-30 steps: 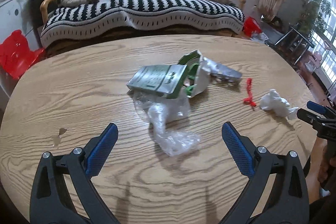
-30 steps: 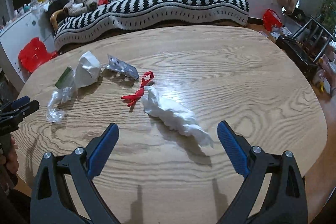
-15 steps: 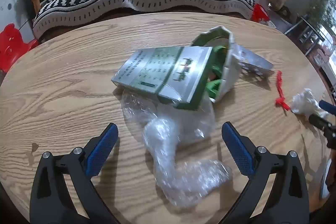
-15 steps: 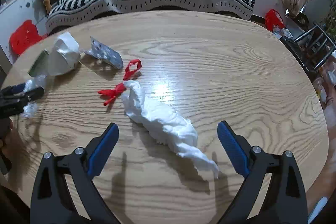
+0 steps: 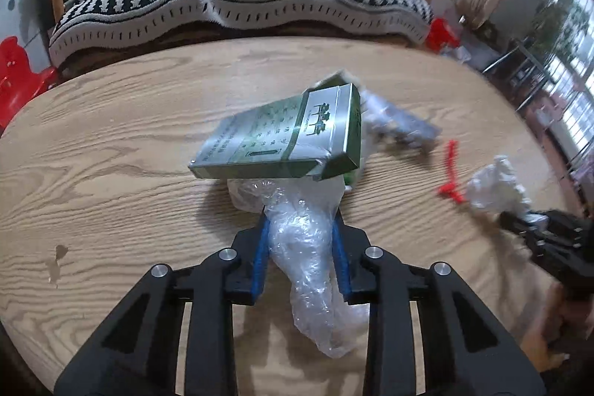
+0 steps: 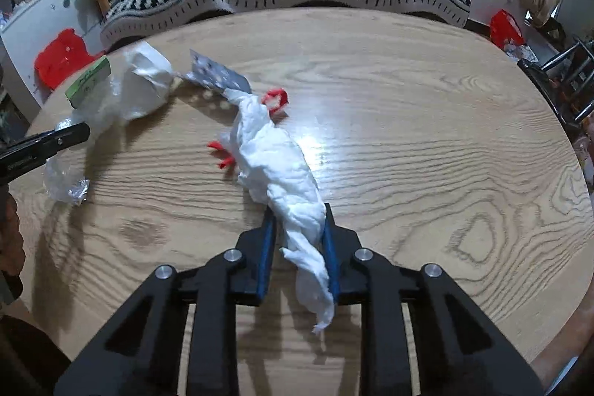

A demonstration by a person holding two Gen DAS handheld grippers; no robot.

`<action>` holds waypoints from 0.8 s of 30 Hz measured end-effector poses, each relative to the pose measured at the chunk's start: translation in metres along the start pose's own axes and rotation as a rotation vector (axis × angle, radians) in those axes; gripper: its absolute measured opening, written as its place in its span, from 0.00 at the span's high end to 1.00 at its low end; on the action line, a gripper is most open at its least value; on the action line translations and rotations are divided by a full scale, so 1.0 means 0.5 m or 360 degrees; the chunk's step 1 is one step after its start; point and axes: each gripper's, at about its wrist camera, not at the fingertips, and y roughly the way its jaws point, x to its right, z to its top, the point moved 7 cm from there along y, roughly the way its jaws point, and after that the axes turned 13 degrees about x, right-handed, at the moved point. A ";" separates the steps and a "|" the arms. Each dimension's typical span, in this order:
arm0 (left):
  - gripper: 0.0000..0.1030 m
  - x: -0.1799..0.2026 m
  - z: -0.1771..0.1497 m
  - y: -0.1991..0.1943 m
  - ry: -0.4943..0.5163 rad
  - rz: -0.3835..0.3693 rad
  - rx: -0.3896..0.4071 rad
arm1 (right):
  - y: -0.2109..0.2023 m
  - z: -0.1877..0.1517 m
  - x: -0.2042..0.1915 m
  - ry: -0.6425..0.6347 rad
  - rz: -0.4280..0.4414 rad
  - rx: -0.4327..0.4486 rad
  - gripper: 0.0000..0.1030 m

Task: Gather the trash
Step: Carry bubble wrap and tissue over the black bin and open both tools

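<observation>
Trash lies scattered on the wooden worktop [image 6: 408,121]: my left gripper [image 5: 300,221] is closing its fingers on the clear plastic wrap [image 5: 308,247] just below the green carton [image 5: 282,136]. My right gripper [image 6: 299,221] is closing its fingers on the white tissue [image 6: 274,158], which lies over a red strip [image 6: 274,97].

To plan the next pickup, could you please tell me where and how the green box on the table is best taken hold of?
Grip the green box across its thin, flat body at the near long edge, coming from the camera side. It sits tilted on the clear plastic wrap, so that edge is raised off the table and a claw could slip over it.
</observation>
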 end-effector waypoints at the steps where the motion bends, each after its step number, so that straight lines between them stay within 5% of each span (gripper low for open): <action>1: 0.72 0.006 0.010 -0.023 -0.0011 -0.0019 0.0034 | -0.016 0.006 -0.002 0.0008 0.0008 0.0030 0.77; 7: 0.72 0.023 0.037 -0.100 -0.0327 -0.0344 0.0119 | -0.068 0.015 -0.014 0.0049 0.0053 0.0091 0.77; 13: 0.72 0.014 0.009 -0.073 -0.0476 -0.0285 0.0015 | -0.089 0.003 -0.004 0.0033 0.0010 0.0090 0.77; 16: 0.72 0.025 0.016 -0.084 -0.0592 -0.0414 0.0031 | -0.104 0.003 0.005 0.0073 0.0030 0.0096 0.77; 19: 0.72 0.016 0.041 -0.103 -0.0651 -0.0415 0.0145 | -0.115 -0.003 0.016 0.0093 0.0018 0.0098 0.77; 24: 0.72 0.033 0.045 -0.100 -0.1053 -0.0787 0.0111 | -0.132 -0.009 0.032 0.0169 0.0068 0.0100 0.77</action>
